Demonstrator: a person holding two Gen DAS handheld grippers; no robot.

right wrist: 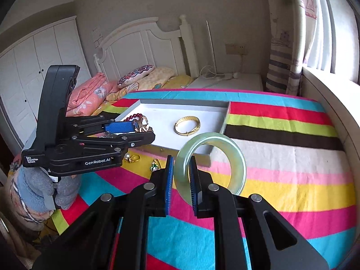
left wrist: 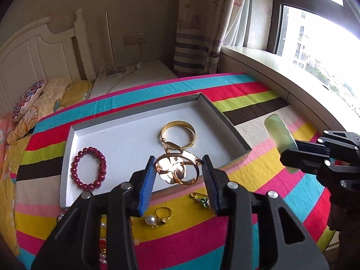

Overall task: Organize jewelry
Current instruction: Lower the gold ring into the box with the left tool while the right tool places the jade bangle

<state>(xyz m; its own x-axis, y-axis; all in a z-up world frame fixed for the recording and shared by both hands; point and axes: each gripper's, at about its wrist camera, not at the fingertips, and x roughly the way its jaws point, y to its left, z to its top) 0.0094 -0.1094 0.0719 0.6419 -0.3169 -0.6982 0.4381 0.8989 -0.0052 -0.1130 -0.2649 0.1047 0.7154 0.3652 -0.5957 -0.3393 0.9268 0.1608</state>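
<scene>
The flower bracelet [left wrist: 177,169], a gold-coloured openwork piece with a shiny flower plate, hangs between the blue pads of the left gripper [left wrist: 178,168], its two ends pressed against the inner faces of the pads, so the jaws are clamped on it across a fairly wide gap. It is held in the air over the near edge of the white tray [left wrist: 74,132], and in the right wrist view the same bracelet [right wrist: 141,123] shows at the tip of the left gripper [right wrist: 137,127], above the tray's near left corner.

The jade bangle [right wrist: 210,164], pale green and translucent, stands upright in the right gripper [right wrist: 181,174]: the jaws are closed narrowly on its left side, one pad outside the ring and one inside it, with the rest of the hoop rising forward and to the right above the striped bedspread [right wrist: 281,157], just short of the tray's near right corner. In the left wrist view the bangle [left wrist: 280,136] is seen edge-on ahead of the right gripper [left wrist: 290,155].

Inside the tray lie a gold bangle [left wrist: 178,133] near the middle and a dark red bead bracelet [left wrist: 88,168] at the left end, well apart from each other. On the bedspread just in front of the tray lie a gold ring [left wrist: 163,213], a pearl [left wrist: 150,220] beside it, and a safety pin with a green charm [left wrist: 200,199].
</scene>
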